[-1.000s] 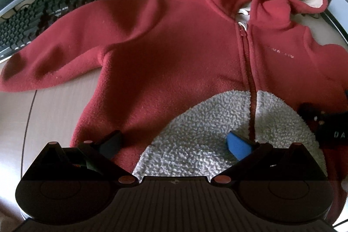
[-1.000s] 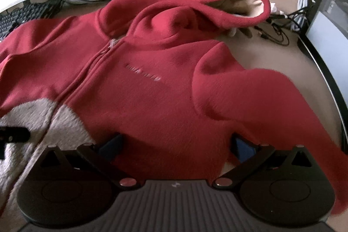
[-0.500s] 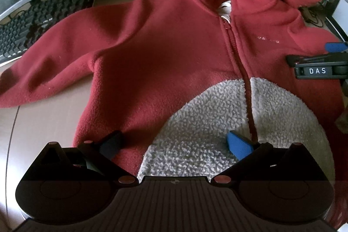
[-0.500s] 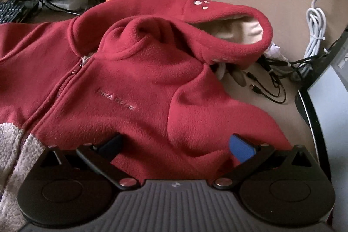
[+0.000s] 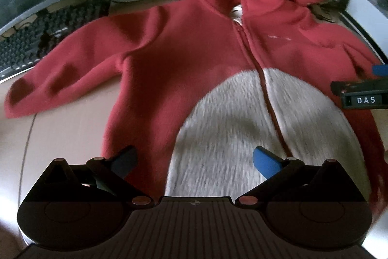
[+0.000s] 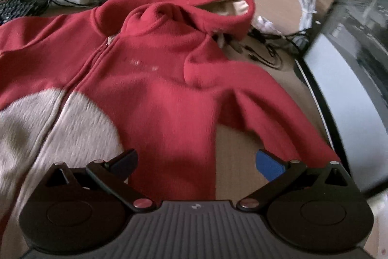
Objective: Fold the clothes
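Both jaws stand wide apart, empty: the left gripper (image 5: 194, 159) over the red fleece hooded jacket (image 5: 189, 60) with its cream pile belly, the right gripper (image 6: 195, 159) at its side seam. Thick fleece may slip or bunch if pinched shallowly. The jacket lies face-up, zipped, sleeves spread, on the wooden desk (image 5: 65, 130); its far sleeve risks dragging the black keyboard (image 5: 46, 33)
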{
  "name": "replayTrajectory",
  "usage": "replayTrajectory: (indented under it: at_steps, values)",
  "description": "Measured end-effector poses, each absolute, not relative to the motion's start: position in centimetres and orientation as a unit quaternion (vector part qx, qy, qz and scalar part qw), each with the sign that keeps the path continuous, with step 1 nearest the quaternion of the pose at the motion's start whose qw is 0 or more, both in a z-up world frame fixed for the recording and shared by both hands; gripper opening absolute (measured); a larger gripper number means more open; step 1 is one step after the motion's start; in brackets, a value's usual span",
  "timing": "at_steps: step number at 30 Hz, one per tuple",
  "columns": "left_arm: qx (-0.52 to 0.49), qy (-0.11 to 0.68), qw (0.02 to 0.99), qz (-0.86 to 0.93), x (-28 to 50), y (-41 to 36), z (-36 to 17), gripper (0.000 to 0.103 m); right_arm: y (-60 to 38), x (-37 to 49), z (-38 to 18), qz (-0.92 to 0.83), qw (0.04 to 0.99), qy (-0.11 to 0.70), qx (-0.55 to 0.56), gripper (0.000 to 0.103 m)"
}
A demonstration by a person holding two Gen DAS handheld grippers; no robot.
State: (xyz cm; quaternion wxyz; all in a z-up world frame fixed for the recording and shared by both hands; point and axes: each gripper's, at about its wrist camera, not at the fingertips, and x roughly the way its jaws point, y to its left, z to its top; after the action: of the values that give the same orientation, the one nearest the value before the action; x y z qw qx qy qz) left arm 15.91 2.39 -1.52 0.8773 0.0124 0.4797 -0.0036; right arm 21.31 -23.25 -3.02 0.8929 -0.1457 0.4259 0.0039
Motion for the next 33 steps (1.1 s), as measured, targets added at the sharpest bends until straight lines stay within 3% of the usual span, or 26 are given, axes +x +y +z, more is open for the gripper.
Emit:
replayTrajectory:
  at_steps: [11,18,33]
  values:
    - [0.061,0.449,0.891,-0.035,6.5,3.8,0.0,0.103,-26.3,8.7,-2.8,-0.024,0.912,0.404,-0.071,0.103]
    - [0.069,0.444,0.892,-0.05,4.0,4.4,0.1,0.103,-26.4,3.3,-5.2,-0.032,0.899,0.426,-0.09,0.103]
    - [0.118,0.452,0.884,-0.025,1.0,6.8,-1.6,0.103,-27.1,6.0,-4.4,-0.078,0.925,0.348,-0.133,0.103]
